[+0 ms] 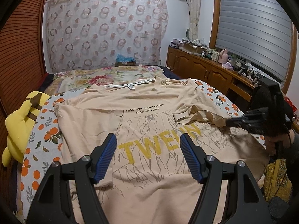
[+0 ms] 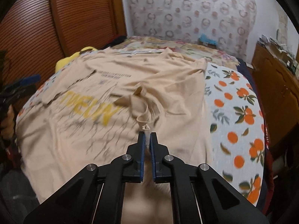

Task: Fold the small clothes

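A beige T-shirt point(image 1: 149, 123) with yellow letters and grey branch print lies face up on the bed, neck at the far end. Its left sleeve is folded in over the front. My left gripper point(image 1: 148, 139) is open and empty just above the shirt's lower middle. My right gripper point(image 2: 147, 133) is shut on the right sleeve point(image 2: 143, 110) and holds it bunched and lifted over the shirt point(image 2: 89, 134). The right gripper also shows in the left wrist view point(image 1: 227, 123) at the shirt's right side, pinching the sleeve point(image 1: 198, 112).
The bed has an orange-fruit sheet point(image 2: 237, 100) and a floral cover point(image 1: 112, 74) at the far end. A yellow plush toy point(image 1: 20, 119) lies at the bed's left edge. A wooden cabinet point(image 1: 209, 69) with clutter stands on the right. A slatted wooden wall point(image 1: 20, 52) runs along the left.
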